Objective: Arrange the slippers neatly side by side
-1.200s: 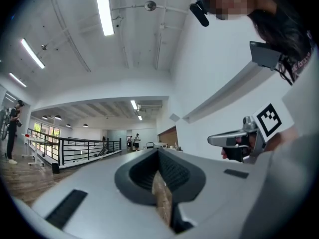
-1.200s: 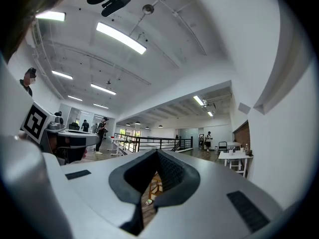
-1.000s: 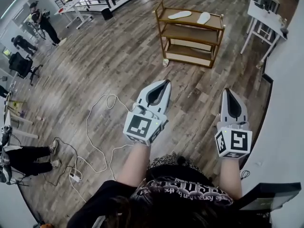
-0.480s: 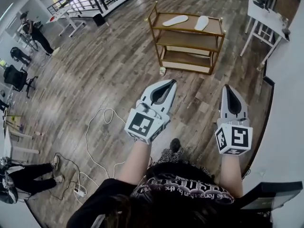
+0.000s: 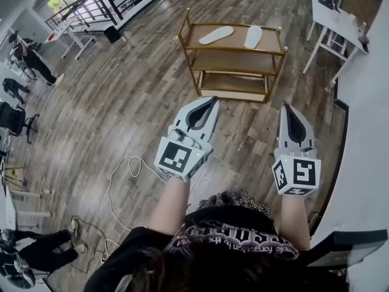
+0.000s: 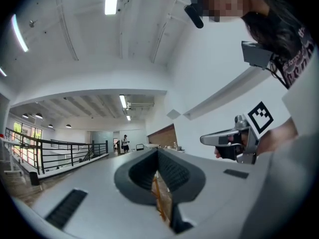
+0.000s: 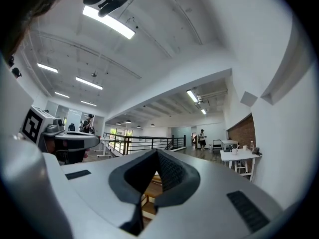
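Left tongs and right tongs clenched, empty. Shelf ahead of both, nearer than before. Slippers on its top, apart, splayed. Approach only, arranging not started.

No readable text, lettering on the person's shirt too blurred to make out
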